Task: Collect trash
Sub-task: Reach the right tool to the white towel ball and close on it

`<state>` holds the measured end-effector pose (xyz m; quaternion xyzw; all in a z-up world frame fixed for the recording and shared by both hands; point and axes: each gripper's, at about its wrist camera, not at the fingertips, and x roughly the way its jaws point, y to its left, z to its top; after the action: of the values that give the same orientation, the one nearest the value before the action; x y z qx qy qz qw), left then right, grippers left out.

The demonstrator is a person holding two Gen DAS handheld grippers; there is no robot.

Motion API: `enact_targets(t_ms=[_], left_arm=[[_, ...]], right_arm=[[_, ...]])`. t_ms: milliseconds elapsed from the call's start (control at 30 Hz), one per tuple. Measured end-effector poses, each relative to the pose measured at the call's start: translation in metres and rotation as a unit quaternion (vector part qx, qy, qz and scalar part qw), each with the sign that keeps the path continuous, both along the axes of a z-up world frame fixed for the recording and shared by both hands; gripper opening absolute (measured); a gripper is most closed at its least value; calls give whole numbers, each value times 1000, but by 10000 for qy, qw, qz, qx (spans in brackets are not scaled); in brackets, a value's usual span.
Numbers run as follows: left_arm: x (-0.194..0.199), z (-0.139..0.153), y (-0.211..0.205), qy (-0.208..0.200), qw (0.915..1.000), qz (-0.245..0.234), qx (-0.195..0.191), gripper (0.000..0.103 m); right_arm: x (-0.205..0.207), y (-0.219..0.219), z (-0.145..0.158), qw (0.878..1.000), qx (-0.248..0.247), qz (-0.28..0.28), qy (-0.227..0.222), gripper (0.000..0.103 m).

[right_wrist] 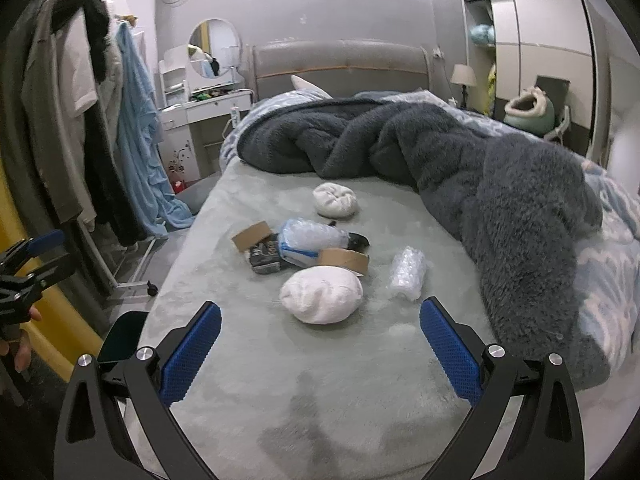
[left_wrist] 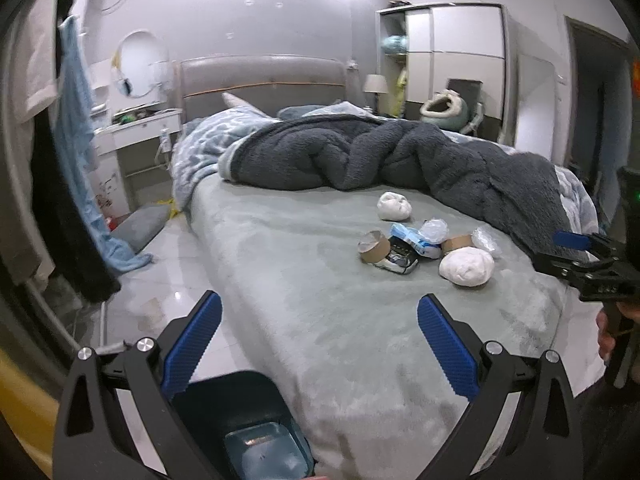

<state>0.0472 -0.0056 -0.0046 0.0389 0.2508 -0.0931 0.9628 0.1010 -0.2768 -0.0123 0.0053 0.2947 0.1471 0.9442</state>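
A pile of trash lies on the grey-green bed: two white paper wads, two cardboard tape rolls, a dark wrapper, a blue-white plastic pack and a bubble-wrap piece. The pile also shows in the left wrist view. A dark trash bin stands on the floor by the bed's near corner, under my left gripper. My left gripper is open and empty. My right gripper is open and empty, just short of the near wad.
A dark fluffy blanket is heaped across the bed behind and right of the pile. A clothes rack with hanging garments stands on the left. A white dresser and a wardrobe stand at the back.
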Motion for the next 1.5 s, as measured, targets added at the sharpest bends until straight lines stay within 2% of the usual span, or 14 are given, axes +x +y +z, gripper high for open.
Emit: enact_targets(t_ms=[167, 400, 567, 800, 967, 1100, 1300, 1500], left_arm=[[22, -10, -2, 179, 9989, -424, 91, 99], [48, -15, 5, 390, 9958, -777, -291, 99], [73, -23, 6, 685, 9905, -1038, -591, 99], [103, -36, -2, 1011, 9828, -1352, -754, 98], [127, -48, -2, 1328, 9759, -1440, -963, 98], [144, -52, -5, 1428, 9716, -1488, -1163, 98], [167, -62, -8, 1709, 9612, -1455, -1605, 97], [190, -75, -13, 2035, 9467, -1249, -2163, 89]], right_arm=[[18, 7, -16, 9998, -87, -16, 203, 101], [31, 23, -29, 9991, -187, 134, 349, 101], [40, 27, -32, 9989, -199, 132, 414, 101], [61, 30, -39, 9983, -228, 78, 530, 101], [74, 30, -46, 9978, -286, 55, 600, 101], [82, 32, -51, 9974, -276, 67, 658, 100], [84, 38, -55, 9964, -398, 144, 730, 99], [92, 33, -61, 9950, -399, 40, 912, 83]])
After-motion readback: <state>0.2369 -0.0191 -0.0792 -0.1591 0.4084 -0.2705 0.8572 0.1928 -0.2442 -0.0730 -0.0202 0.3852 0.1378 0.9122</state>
